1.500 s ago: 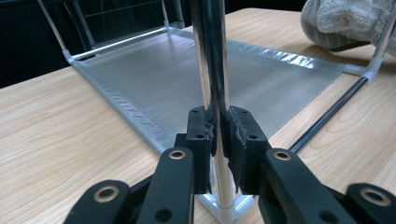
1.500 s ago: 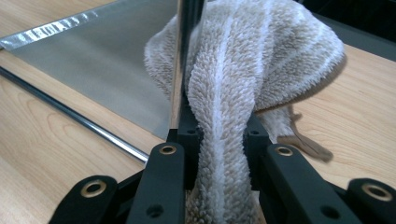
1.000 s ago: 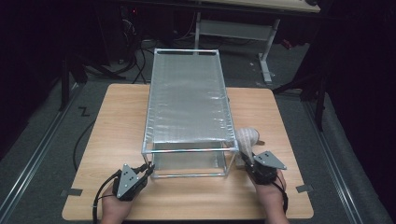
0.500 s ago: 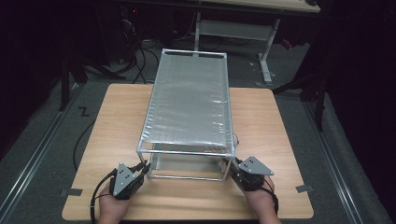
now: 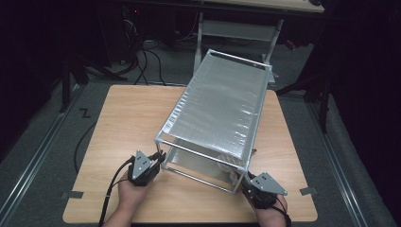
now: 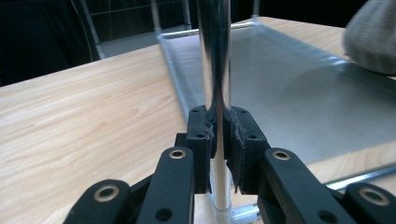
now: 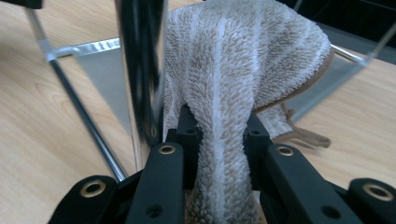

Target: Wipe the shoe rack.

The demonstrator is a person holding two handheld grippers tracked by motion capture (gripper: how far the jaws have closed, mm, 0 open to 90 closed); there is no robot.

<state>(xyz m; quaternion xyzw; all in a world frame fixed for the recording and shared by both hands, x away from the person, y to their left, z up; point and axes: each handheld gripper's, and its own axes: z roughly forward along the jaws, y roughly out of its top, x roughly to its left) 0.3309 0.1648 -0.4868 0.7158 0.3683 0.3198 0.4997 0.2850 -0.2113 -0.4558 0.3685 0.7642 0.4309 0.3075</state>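
— Where's the rack?

— Slewed across the worktop, its near end by the front edge. My left tool is clamped on its near-left post.

— And the right tool?

— Clamped on the striped towel, just beside the near-right post.

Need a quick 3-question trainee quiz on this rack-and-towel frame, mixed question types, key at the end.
1. True or false: the left gripper is shut on an upright chrome post of the metal rack.
2. What do the right gripper fingers pinch? A) a cable B) a striped towel C) a cup
3. What does the rack stand on?

Key: 1 true; 2 B; 3 the wooden table.
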